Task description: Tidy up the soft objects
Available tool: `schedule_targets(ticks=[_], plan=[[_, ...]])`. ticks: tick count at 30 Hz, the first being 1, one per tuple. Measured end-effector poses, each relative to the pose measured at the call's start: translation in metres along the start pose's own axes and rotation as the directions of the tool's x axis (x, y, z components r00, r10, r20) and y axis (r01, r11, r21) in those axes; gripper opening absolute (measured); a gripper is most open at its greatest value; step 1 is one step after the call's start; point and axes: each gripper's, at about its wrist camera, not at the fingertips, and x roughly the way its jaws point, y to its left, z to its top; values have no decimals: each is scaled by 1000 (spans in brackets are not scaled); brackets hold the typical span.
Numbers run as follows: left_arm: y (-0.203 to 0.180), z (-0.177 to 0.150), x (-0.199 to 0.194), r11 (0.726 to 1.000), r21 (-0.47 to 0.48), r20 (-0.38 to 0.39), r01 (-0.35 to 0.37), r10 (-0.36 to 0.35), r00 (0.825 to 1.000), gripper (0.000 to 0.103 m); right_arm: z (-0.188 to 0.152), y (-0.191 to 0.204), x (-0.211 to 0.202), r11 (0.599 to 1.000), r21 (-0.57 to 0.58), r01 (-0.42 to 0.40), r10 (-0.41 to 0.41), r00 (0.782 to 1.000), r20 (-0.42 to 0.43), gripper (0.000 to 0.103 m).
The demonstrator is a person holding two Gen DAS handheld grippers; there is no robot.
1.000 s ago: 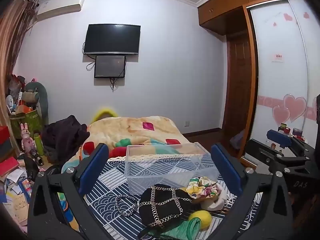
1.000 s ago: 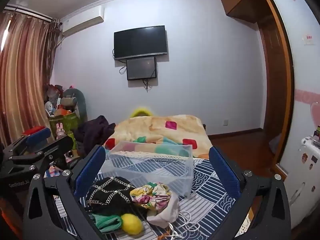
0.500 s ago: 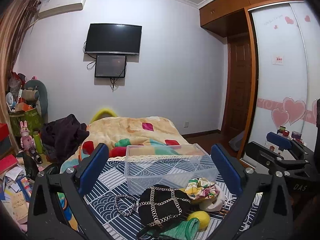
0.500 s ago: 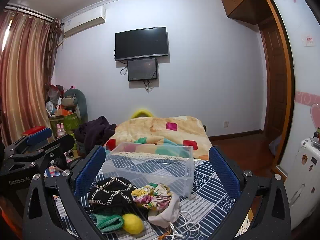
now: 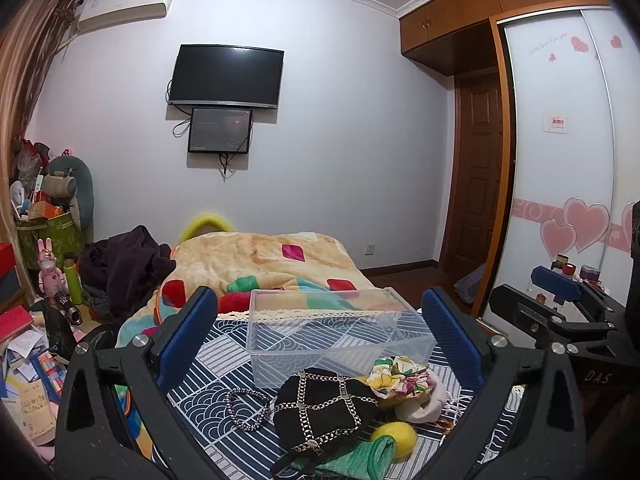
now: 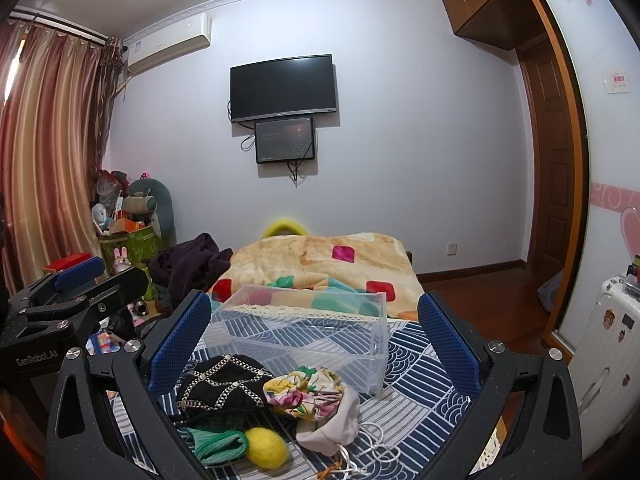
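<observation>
A clear plastic bin [image 5: 336,332] [image 6: 304,328] stands empty on the blue patterned bed cover. In front of it lies a pile of soft things: a black hat with silver chains [image 5: 324,412] [image 6: 222,384], a floral cloth [image 5: 400,372] [image 6: 306,394], a beige pouch [image 6: 332,424], a yellow felt ball [image 5: 394,434] [image 6: 266,446], a green knit piece [image 5: 360,460] [image 6: 216,446] and a braided cord [image 5: 246,404]. My left gripper [image 5: 320,320] is open and empty above the pile. My right gripper [image 6: 314,322] is open and empty too. Each gripper shows at the edge of the other's view.
An orange blanket [image 5: 260,260] with coloured patches covers the far bed. Dark clothes [image 5: 120,268] are heaped at its left. Clutter and boxes [image 5: 36,320] fill the floor on the left. A wardrobe [image 5: 560,160] and door are on the right, a white suitcase [image 6: 604,360] nearby.
Both views have drifted slightly; the scene sits a little lower and to the right in frame. Nothing on the bed has moved and both grippers stay open.
</observation>
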Motion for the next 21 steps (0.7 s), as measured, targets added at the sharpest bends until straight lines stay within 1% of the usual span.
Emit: schedule_targets(ticks=[21], plan=[[-1, 1, 0, 1000, -6, 0, 4, -4, 1000, 103, 3, 3, -3, 1000, 2, -4, 4, 1000, 7, 103]])
